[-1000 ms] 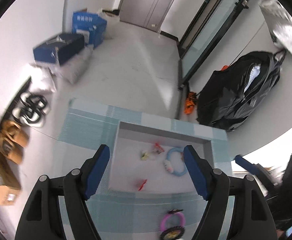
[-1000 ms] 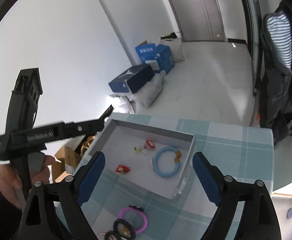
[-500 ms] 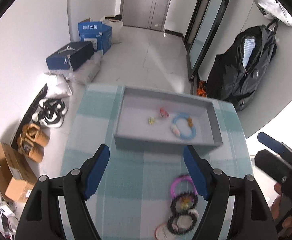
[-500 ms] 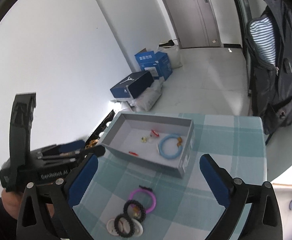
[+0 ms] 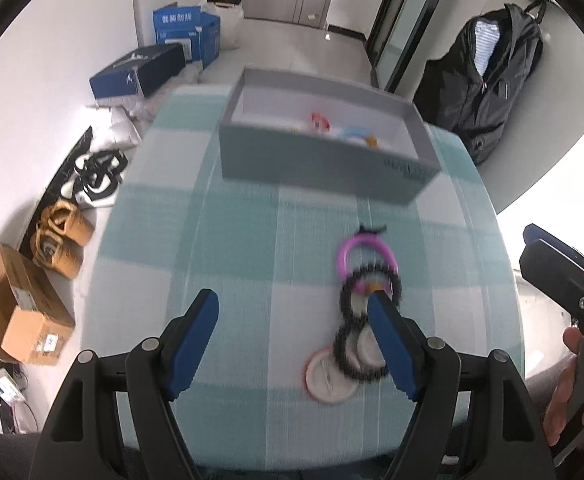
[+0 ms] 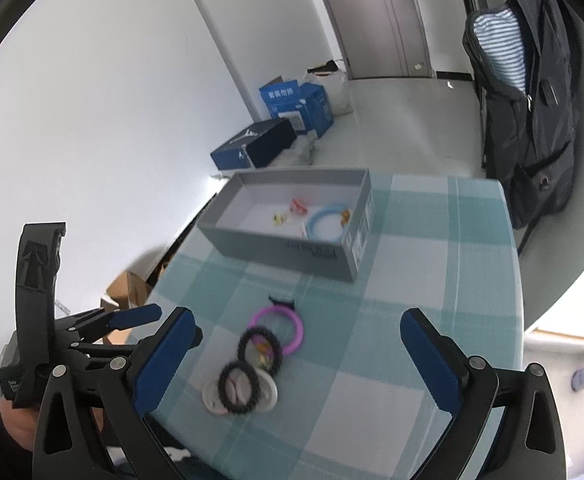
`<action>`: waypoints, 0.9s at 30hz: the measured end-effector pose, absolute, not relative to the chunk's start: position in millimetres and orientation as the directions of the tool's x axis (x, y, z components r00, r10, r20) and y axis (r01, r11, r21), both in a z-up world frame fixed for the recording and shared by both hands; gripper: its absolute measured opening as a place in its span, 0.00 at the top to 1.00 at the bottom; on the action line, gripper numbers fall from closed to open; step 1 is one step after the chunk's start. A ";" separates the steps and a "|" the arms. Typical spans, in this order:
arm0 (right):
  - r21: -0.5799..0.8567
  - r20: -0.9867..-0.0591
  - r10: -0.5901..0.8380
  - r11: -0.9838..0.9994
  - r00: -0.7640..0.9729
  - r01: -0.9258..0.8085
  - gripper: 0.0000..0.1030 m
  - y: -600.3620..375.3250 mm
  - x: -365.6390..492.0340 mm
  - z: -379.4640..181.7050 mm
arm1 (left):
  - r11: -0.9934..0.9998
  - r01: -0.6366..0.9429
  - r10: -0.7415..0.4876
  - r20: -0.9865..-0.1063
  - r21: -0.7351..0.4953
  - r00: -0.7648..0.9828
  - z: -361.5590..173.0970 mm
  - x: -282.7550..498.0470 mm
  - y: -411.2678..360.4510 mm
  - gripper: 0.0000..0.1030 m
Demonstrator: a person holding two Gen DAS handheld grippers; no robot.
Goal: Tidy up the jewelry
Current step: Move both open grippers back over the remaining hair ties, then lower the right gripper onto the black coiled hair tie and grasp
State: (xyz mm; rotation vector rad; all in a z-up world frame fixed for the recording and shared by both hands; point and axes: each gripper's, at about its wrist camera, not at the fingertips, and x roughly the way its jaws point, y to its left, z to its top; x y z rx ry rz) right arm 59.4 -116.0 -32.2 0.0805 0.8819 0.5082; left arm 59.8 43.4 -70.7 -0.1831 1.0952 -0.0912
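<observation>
- Your left hand-held gripper [image 5: 292, 316] hovers low over the checked counter [image 5: 220, 240], fingers spread wide and holding nothing
- Your right hand-held gripper [image 6: 296, 344] is spread just as wide and empty too, angled down at the same cluster from the other side
- The loose jewelry sits bunched near the counter's front edge: a pink ring [image 6: 278, 330], two black beaded bracelets [image 6: 260, 350] overlapping it, and pale round discs [image 6: 216, 394] underneath
- That pile looks unsorted, waiting to go into the grey box [image 6: 284, 250] further back, which is probably why both tools point this way
- The box already holds a light blue ring [image 6: 328, 222], a small red piece [image 6: 298, 205] and a tiny yellow piece [image 6: 279, 219], so part of the job looks done
- In the left wrist view, the cluster lies just beside and partly behind your right-hand blue pad [image 5: 388, 340], not between the fingers, so you sit off-centre to the left of it
- In the right wrist view, the cluster lies between your fingers, closer to the left pad [image 6: 164, 356]; the right tool seems better lined up
- The pieces overlap, so a pinch on one may drag its neighbours
- The left view is blurred, so fine detail on the bracelets is hard to read
</observation>
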 end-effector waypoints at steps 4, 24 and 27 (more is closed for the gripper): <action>0.264 -0.732 0.449 0.880 0.512 -0.394 0.00 -113.4 48.5 -39.3 | 0.977 -0.023 -0.180 -0.883 -0.210 0.434 -76.0 49.4 43.3 0.29; 0.206 -0.801 0.417 0.866 0.429 -0.457 0.13 -71.1 22.8 -74.3 | 0.982 -0.057 -0.144 -0.905 -0.182 0.401 -96.8 26.5 65.0 0.29; 0.196 -0.806 0.414 0.861 0.422 -0.470 0.23 -61.3 23.6 -77.0 | 0.981 -0.049 -0.152 -0.903 -0.187 0.402 -96.5 24.7 69.5 0.29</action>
